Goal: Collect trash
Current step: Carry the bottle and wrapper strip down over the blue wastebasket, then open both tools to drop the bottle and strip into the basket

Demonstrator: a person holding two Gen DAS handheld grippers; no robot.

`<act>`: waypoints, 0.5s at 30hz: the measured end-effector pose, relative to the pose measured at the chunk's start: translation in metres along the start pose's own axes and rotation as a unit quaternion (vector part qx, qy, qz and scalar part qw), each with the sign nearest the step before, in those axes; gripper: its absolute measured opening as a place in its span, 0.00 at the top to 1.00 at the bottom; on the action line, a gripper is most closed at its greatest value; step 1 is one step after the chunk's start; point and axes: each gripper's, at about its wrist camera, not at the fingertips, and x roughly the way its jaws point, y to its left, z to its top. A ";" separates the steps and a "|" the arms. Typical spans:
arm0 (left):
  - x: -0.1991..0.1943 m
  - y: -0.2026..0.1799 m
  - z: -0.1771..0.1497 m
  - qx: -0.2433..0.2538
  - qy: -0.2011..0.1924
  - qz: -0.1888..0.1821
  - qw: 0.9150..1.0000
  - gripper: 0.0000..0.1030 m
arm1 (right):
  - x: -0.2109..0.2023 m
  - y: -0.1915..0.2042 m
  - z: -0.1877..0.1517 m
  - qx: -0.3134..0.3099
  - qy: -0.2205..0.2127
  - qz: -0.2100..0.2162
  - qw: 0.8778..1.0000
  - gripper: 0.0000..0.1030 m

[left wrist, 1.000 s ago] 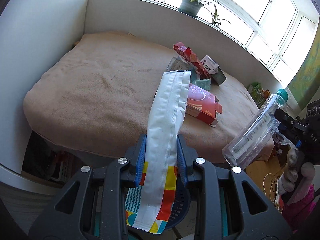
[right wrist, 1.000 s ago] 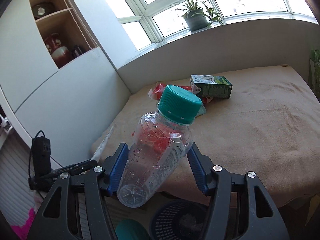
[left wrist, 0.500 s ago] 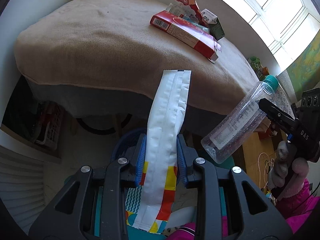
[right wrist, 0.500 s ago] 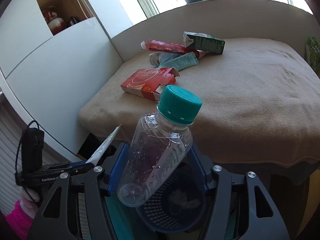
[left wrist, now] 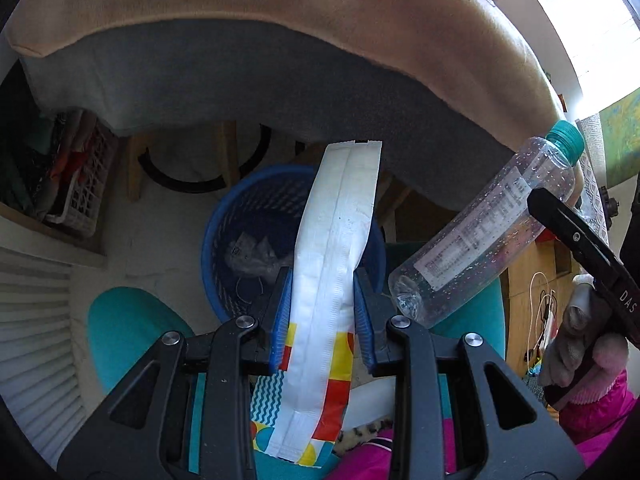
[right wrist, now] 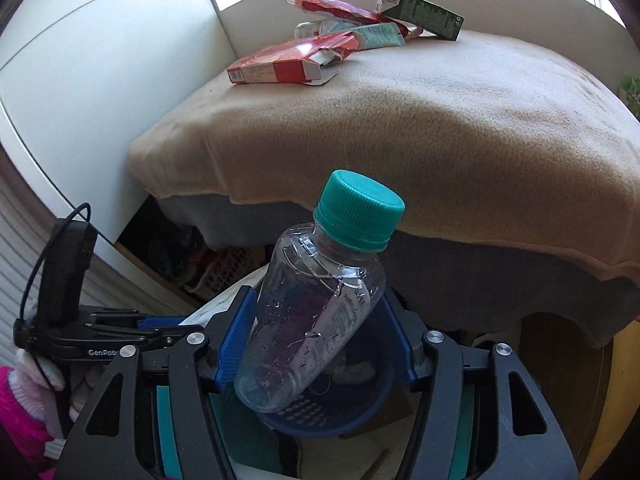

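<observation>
My left gripper [left wrist: 322, 304] is shut on a long white wrapper [left wrist: 338, 240] with a coloured end, held over the blue mesh trash basket [left wrist: 240, 216] on the floor. My right gripper [right wrist: 316, 340] is shut on a clear plastic bottle [right wrist: 316, 312] with a teal cap, tilted above the same basket [right wrist: 320, 420]. The bottle also shows in the left wrist view [left wrist: 492, 224], just right of the wrapper. The basket holds some crumpled clear trash.
The table under a beige blanket [right wrist: 440, 120] hangs over the basket. On it lie a red box [right wrist: 288, 64], a green carton [right wrist: 420, 12] and other packaging. A white crate [left wrist: 80, 184] stands under the table at left. A teal seat [left wrist: 128, 332] is near.
Both grippers have dropped from table height and tipped downward, bringing the wrapper and the bottle over the blue basket below the table's edge.
</observation>
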 end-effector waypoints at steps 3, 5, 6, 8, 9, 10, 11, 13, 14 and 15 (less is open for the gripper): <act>0.012 0.005 0.000 -0.008 0.012 0.003 1.000 0.72 | 0.011 0.000 -0.008 -0.004 0.014 -0.006 1.000 0.42; 0.018 0.007 0.000 -0.011 0.019 0.007 1.000 0.72 | 0.018 0.000 -0.012 -0.007 0.024 -0.009 1.000 0.42; 0.021 0.008 0.001 -0.012 0.022 0.010 1.000 0.72 | 0.021 0.000 -0.014 -0.007 0.028 -0.011 1.000 0.42; 0.027 0.009 0.002 -0.014 0.030 0.013 0.999 0.72 | 0.027 0.001 -0.018 -0.008 0.034 -0.013 0.999 0.42; 0.029 0.010 0.002 -0.015 0.033 0.013 0.999 0.72 | 0.031 0.001 -0.017 -0.010 0.037 -0.014 0.999 0.41; 0.032 0.009 0.002 -0.015 0.036 0.015 0.999 0.72 | 0.034 0.001 -0.017 -0.011 0.041 -0.015 0.999 0.41; 0.035 0.008 0.002 -0.014 0.038 0.017 0.999 0.72 | 0.036 0.002 -0.018 -0.013 0.043 -0.017 0.999 0.41; 0.037 0.006 0.003 -0.012 0.040 0.019 0.999 0.72 | 0.040 0.002 -0.019 -0.017 0.048 -0.019 0.999 0.41; 0.038 0.004 0.004 -0.012 0.041 0.019 0.999 0.72 | 0.042 0.003 -0.020 -0.018 0.049 -0.020 0.998 0.41; 0.039 0.003 0.004 -0.011 0.042 0.019 0.999 0.72 | 0.044 0.003 -0.020 -0.020 0.051 -0.021 0.998 0.41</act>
